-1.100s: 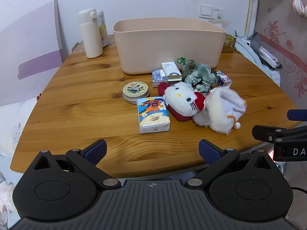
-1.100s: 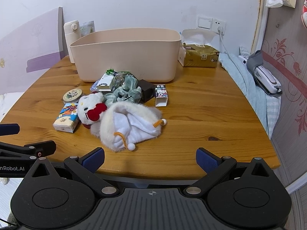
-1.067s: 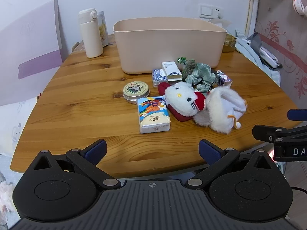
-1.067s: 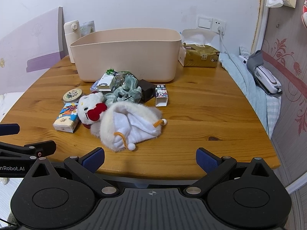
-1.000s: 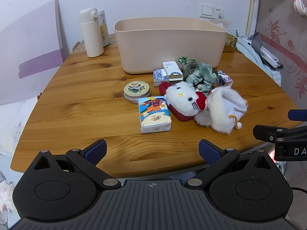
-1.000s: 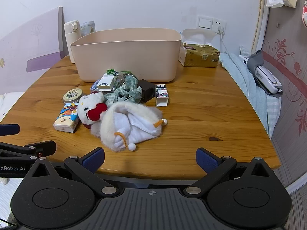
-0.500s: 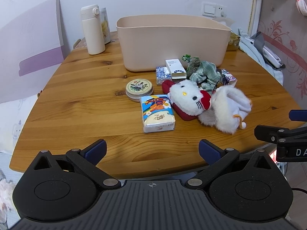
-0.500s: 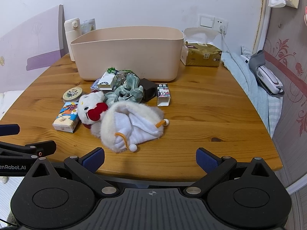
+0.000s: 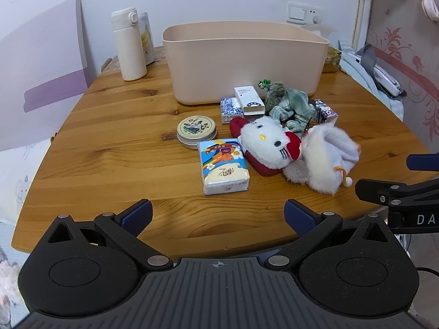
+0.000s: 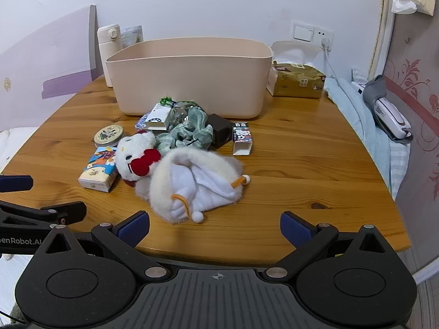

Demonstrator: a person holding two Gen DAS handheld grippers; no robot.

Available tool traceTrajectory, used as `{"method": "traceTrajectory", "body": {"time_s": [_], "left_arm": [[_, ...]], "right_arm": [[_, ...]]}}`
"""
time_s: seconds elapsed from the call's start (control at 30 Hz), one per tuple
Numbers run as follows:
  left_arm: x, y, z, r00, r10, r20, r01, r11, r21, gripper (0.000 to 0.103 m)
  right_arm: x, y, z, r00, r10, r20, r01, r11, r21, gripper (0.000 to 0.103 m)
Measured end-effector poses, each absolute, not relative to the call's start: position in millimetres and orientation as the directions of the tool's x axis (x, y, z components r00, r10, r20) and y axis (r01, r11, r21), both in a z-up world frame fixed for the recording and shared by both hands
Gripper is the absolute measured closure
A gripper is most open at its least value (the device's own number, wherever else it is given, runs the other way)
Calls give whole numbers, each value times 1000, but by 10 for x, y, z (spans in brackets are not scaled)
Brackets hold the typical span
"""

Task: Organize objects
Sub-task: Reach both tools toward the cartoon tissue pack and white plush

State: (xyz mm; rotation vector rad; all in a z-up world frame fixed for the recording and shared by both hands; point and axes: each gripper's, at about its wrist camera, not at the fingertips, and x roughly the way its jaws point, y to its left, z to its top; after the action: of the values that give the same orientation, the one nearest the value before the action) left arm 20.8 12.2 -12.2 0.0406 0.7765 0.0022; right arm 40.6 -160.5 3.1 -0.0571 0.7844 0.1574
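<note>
A beige bin [image 9: 244, 63] [image 10: 189, 79] stands at the back of the wooden table [image 9: 109, 148]. In front of it lies a pile: a white cat plush [image 9: 267, 141] [image 10: 135, 155], a fluffy white hat [image 9: 326, 159] [image 10: 197, 181], a tissue pack [image 9: 223, 166] [image 10: 100, 170], a round tin [image 9: 196, 131] [image 10: 109, 135], a green cloth [image 9: 292, 108] [image 10: 188, 133], a white box [image 9: 249, 100] and a small cartoon box [image 10: 241, 138]. My left gripper [image 9: 218, 215] hangs open at the near edge, short of the tissue pack. My right gripper [image 10: 214, 223] hangs open just before the hat.
A white bottle [image 9: 129, 48] stands at the back left of the table. A gold tissue box [image 10: 297, 83] sits right of the bin by the wall socket. A bed with a grey and white device [image 10: 389, 115] lies past the table's right edge.
Both grippers have moved slightly forward toward the pile, so the objects look a little nearer. Nothing on the table has shifted, and both stay open.
</note>
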Motion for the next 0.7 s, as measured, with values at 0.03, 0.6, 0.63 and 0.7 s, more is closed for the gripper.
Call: {"method": "traceTrajectory", "body": {"time_s": [0.03, 0.6, 0.63, 0.7], "left_arm": [[217, 122, -123, 714, 19, -700, 11, 999, 38, 0], [407, 194, -180, 707, 29, -707, -17, 1000, 24, 0], [418, 196, -181, 708, 29, -706, -17, 1000, 24, 0], [453, 192, -182, 710, 28, -703, -15, 1000, 25, 0]], "right_arm": [[413, -1606, 30, 696, 123, -707, -163, 987, 11, 0], [547, -1581, -87, 670, 136, -730, -173, 985, 25, 0], [555, -1578, -94, 669, 137, -730, -175, 984, 25, 0], [579, -1569, -110, 668, 134, -732, -177, 984, 20, 0]]}}
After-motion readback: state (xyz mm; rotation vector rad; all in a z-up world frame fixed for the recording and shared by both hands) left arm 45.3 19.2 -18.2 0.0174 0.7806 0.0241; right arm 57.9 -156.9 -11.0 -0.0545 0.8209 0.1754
